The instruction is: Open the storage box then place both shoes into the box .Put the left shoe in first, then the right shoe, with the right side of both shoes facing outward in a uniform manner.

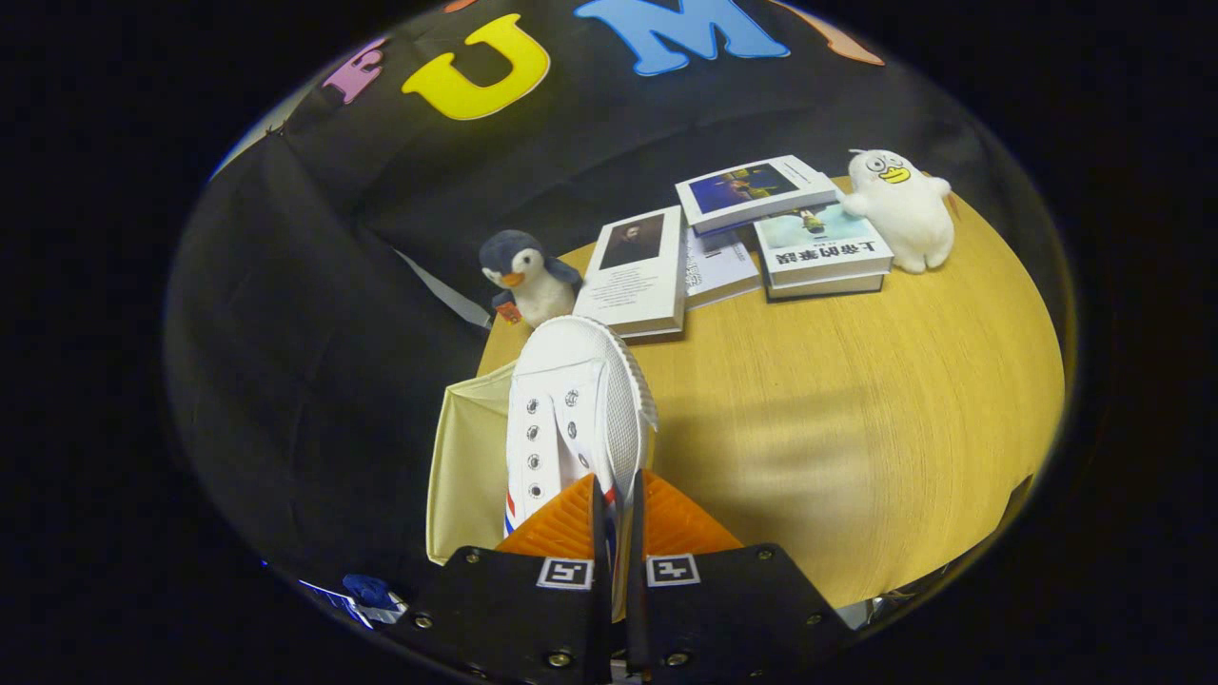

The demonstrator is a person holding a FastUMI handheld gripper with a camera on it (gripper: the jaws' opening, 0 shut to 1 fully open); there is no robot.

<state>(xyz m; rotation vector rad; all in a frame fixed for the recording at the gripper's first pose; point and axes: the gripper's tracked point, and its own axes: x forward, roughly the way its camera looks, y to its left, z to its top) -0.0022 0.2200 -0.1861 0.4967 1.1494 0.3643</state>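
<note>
White shoe [576,409] pinched at rear by gripper [617,514], fingers pressed tight on its wall; toe fwd, held above cream box [466,466] at table [856,409] edge. Advice: lower slowly, keep level, check right side faces out.

The gripper [617,504] has two dark, flat finger mounts studded with screws, each bearing a small square black-and-white marker.
</note>
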